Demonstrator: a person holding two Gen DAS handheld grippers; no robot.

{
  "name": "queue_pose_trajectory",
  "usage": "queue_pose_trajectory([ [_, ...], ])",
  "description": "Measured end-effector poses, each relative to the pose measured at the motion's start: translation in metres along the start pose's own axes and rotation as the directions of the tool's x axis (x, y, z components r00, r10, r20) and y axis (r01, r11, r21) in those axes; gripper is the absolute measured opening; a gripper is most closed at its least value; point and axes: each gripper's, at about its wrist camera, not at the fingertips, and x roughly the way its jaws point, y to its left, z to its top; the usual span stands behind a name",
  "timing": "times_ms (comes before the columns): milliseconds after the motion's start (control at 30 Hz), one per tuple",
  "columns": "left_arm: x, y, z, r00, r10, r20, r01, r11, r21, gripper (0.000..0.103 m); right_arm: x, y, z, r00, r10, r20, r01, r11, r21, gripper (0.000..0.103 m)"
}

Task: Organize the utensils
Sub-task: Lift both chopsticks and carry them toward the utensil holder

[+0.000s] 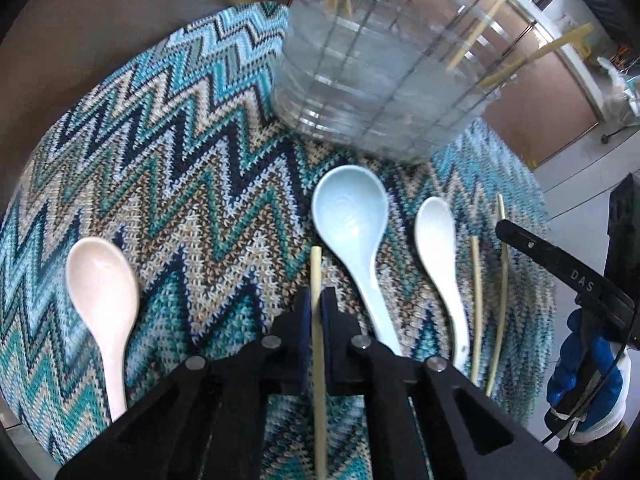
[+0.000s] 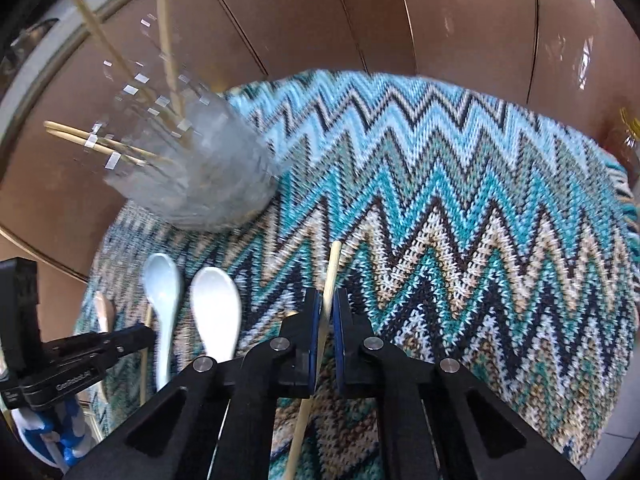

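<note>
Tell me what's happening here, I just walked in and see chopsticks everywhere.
A person is sorting utensils on a zigzag mat. The left gripper and the right gripper are each shut on a chopstick. A clear holder already has several chopsticks in it. Three spoons and two more chopsticks lie on the mat.

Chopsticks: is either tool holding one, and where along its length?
Both. The left tool clamps a chopstick near its upper end; the right tool clamps another chopstick likewise.
</note>
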Motion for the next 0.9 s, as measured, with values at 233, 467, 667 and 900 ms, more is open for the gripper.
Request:
queue_pose_trajectory([
  [233,-0.066,0.004,-0.021,0.98,-0.079,0.183,0.076,0.997,0.02,0.005,-0.068,0.024,-0.017,0.99,0.045,0.13,-0.037,0.997,-0.067,0.005],
  [467,-0.141,0.0,-0.038,0.937,-0.09,0.338,0.066,0.994,0.082,0.005,-0.134,0.043,-0.048,0.967,0.07,0.246,-0.038,0.99,-0.134,0.005],
  [667,-0.195,-0.003,-0.051,0.899,-0.094,0.427,0.055,0.993,0.104,0.005,-0.173,0.066,-0.072,0.948,0.076,0.309,-0.025,0.986,-0.167,0.005],
  [900,-0.235,-0.007,-0.071,0.863,-0.105,0.495,0.046,0.99,0.131,0.005,-0.213,0.084,-0.092,0.929,0.074,0.363,-0.004,0.982,-0.19,0.005],
])
